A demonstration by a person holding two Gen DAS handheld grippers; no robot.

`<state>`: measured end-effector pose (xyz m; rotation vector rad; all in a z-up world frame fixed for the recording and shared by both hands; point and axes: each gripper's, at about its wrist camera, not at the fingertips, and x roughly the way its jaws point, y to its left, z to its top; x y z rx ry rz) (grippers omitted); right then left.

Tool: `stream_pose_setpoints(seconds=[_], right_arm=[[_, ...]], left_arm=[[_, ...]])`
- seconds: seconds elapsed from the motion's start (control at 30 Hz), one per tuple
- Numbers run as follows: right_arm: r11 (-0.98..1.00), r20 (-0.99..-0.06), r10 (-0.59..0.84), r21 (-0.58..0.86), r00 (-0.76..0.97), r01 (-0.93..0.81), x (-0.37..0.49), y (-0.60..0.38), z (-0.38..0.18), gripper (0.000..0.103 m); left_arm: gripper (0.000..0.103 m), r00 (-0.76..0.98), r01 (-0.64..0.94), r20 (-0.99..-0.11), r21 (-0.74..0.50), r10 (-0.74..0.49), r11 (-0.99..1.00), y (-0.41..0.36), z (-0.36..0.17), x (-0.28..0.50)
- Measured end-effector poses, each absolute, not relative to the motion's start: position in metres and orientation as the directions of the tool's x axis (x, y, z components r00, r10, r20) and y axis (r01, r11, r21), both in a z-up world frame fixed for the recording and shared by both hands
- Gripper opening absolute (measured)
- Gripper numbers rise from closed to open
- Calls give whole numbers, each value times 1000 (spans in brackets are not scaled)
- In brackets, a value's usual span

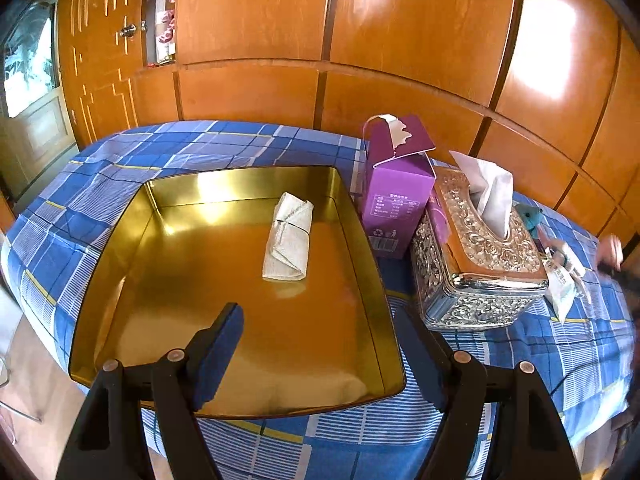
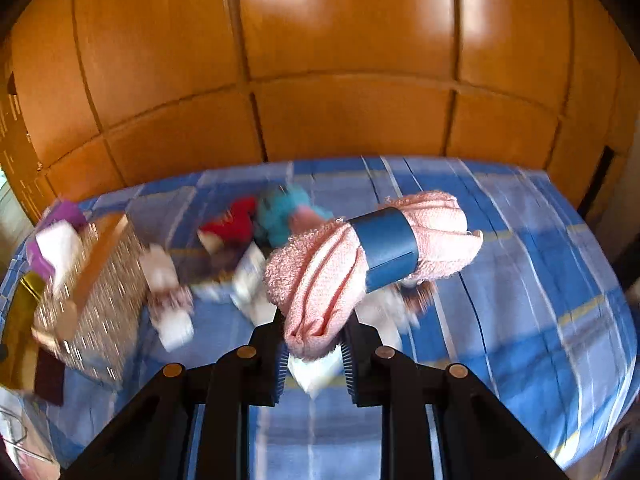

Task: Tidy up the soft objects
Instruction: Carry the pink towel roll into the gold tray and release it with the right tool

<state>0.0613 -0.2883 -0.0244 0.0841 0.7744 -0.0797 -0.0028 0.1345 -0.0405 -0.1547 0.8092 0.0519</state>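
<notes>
**One pink roll in transit, one white roll binned**

Two soft rolls logged. Pink towel roll (image 2: 360, 264), banded with a blue sleeve (image 2: 386, 248), pinched at its lower end by right gripper (image 2: 314, 344); jaws nearly closed, pads sunk into the terry. Carried above the checked bedspread (image 2: 520, 280), centre frame. Background blurred; red and teal soft items upper left indistinct. Judged light, squashy, non-slip; grip at the end lets the free end droop, so a hold nearer the sleeve likely steadier.

White cloth roll (image 1: 288, 238) lying inside gold tin tray (image 1: 100, 308), right of centre. Left gripper (image 1: 320, 356) poised over tray's near edge, tilted down and forward, jaws spread wide, holding nothing. Tissue box (image 1: 480, 264) just right of tray.
</notes>
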Motion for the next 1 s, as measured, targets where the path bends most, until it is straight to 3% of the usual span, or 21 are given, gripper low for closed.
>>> stream_pose_setpoints(seconds=[0.3, 0.57, 0.73, 1.0], right_arm=[[995, -627, 91, 21, 774, -99, 140, -196, 34, 22], [880, -588, 381, -5, 713, -474, 135, -55, 58, 22], [740, -637, 495, -48, 591, -671, 96, 10, 40, 22], [541, -755, 533, -42, 381, -840, 43, 71, -23, 23]], left_arm=[[78, 695, -114, -719, -102, 6, 988, 139, -38, -5], [81, 691, -161, -722, -106, 35, 981, 158, -40, -7], [81, 687, -228, -723, -120, 72, 966, 183, -43, -12], [81, 684, -402, -706, -152, 185, 903, 244, -36, -22]])
